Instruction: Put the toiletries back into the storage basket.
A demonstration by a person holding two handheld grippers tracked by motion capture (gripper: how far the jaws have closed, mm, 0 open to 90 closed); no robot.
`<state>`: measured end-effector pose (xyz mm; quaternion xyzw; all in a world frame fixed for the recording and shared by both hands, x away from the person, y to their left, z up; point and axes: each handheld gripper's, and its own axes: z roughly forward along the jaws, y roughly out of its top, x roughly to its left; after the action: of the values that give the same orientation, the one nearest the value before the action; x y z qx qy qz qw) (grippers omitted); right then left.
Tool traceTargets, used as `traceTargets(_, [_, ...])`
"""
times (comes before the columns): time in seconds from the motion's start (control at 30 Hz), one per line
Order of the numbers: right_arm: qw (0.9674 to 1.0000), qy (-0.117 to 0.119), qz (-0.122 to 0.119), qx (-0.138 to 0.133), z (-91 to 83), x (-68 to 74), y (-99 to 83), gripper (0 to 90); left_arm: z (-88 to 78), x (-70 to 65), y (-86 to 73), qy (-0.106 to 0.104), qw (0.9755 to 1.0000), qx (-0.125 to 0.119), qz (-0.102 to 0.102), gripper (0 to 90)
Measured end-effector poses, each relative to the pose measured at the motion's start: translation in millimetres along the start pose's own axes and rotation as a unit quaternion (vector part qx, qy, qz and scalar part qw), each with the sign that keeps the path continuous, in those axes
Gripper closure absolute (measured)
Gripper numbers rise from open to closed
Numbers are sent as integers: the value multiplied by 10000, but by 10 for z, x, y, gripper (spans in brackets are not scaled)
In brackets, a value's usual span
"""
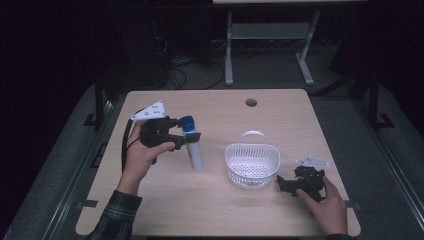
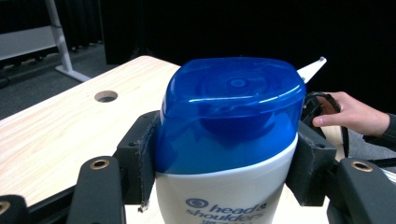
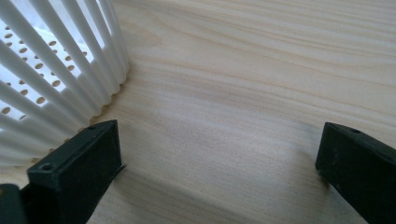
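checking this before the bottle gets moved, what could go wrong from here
1. The left gripper holds the shampoo bottle high, its fingers right at the blue cap; the heavy body below could swing or slip.
2. The white basket looks light, so a low pass could catch its raised handle and tip it.
3. The right gripper, open beside the basket, could nudge it.

A white basket with holes sits on the wooden table. The table has a round hole at twelve o'clock from the basket.
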<state>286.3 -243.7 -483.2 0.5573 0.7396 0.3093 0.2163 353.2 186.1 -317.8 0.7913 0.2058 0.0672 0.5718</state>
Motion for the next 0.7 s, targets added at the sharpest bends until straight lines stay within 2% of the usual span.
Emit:
traceTargets(0.33, [10000, -3, 2, -6, 0, 0, 0, 0, 201, -47, 99, -168, 9998, 3, 96, 363])
traceTargets(0.7, [10000, 3, -3, 3, 0, 0, 0, 0, 344, -80, 185, -288, 9995, 7, 147, 363])
